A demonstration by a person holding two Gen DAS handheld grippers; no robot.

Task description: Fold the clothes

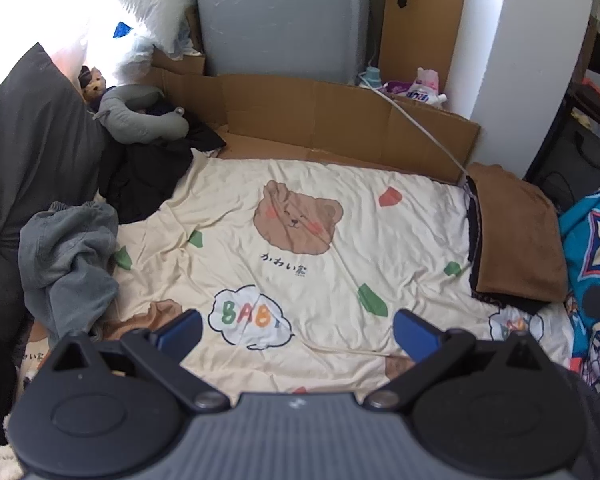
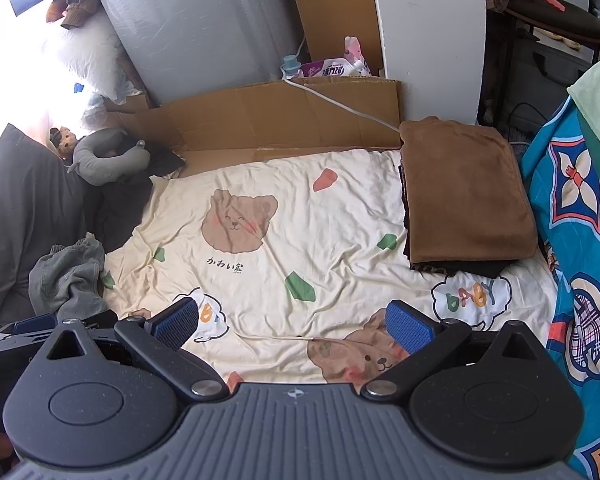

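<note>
Clothes lie at both sides of the bear print (image 1: 298, 218) in the middle of the cream bed sheet (image 1: 380, 240). To the right of the bear, a folded brown garment (image 1: 516, 236) tops a neat stack with dark folded pieces under it, at the sheet's edge. To the left of the bear, a crumpled grey garment (image 1: 70, 256) sits in a heap, and beyond it, further left and back, a dark rumpled garment (image 1: 148, 180) lies below a grey neck pillow (image 1: 140, 116).

Both tongs hover above the near part of the sheet, in front of the bear, holding nothing. The left tongs (image 1: 298, 332) are spread wide, blue pads apart over the "BABY" cloud print. The right tongs (image 2: 292, 324) are likewise spread wide.

Only the right wrist view shows the left tongs' body poking in at the left edge, just in front of the grey heap, and a second bear print on the sheet near the right pad. It also shows the brown stack's full top face. The left wrist view shows more of the grey heap and the dark garment. A flattened cardboard sheet (image 1: 340, 120) runs behind the bear in both views.
</note>
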